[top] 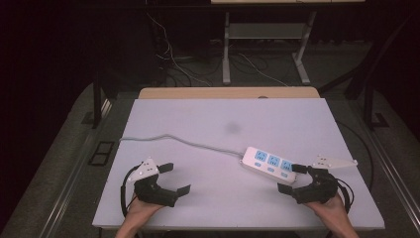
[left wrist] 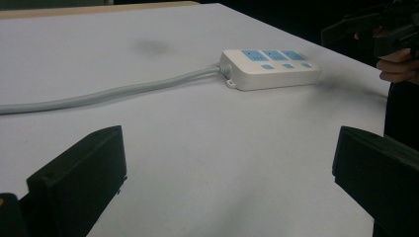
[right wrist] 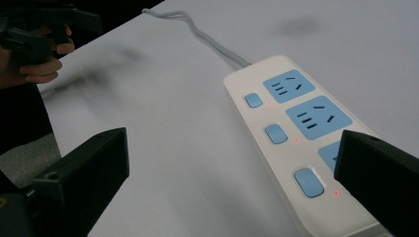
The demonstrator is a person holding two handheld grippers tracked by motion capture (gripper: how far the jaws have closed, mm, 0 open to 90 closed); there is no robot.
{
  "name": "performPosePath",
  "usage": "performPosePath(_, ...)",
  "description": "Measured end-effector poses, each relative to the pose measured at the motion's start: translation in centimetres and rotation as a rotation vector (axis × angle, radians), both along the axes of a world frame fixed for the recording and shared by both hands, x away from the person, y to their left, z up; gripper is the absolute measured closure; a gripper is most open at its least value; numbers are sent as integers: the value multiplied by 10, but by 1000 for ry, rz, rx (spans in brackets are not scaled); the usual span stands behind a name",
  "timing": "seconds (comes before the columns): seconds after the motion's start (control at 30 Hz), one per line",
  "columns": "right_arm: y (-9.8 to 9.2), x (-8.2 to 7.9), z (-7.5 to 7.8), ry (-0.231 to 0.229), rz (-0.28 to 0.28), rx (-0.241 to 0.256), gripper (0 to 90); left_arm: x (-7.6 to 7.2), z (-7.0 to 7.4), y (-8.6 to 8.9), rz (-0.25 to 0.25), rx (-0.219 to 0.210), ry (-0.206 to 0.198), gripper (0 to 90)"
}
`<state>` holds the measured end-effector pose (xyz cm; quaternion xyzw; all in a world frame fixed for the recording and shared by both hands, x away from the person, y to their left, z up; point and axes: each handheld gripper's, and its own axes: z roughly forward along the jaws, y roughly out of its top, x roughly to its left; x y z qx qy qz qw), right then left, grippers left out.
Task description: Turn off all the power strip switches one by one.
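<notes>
A white power strip with three blue sockets and three blue switches lies flat on the bench, toward the right part of its near half, angled with its far end nearer the middle. Its grey cord runs from that end across the bench toward the left edge.

The right claw rests near the right end of the near edge, jaws spread wide with nothing between them. One jaw hangs over the strip's near end; in the right gripper view it covers part of the nearest socket, and whether it touches the strip is unclear.

The left claw sits by the near edge toward the left corner, also wide open and empty, well apart from the strip, pointing across the bare bench toward it.
</notes>
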<state>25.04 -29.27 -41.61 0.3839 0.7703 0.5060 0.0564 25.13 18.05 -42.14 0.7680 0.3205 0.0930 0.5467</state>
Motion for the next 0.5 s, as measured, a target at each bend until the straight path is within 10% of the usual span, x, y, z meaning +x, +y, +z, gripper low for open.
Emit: performPosePath(0.5, -4, 0, -1, 12, -3, 1, 3, 1, -2, -3, -28, 10, 13, 0)
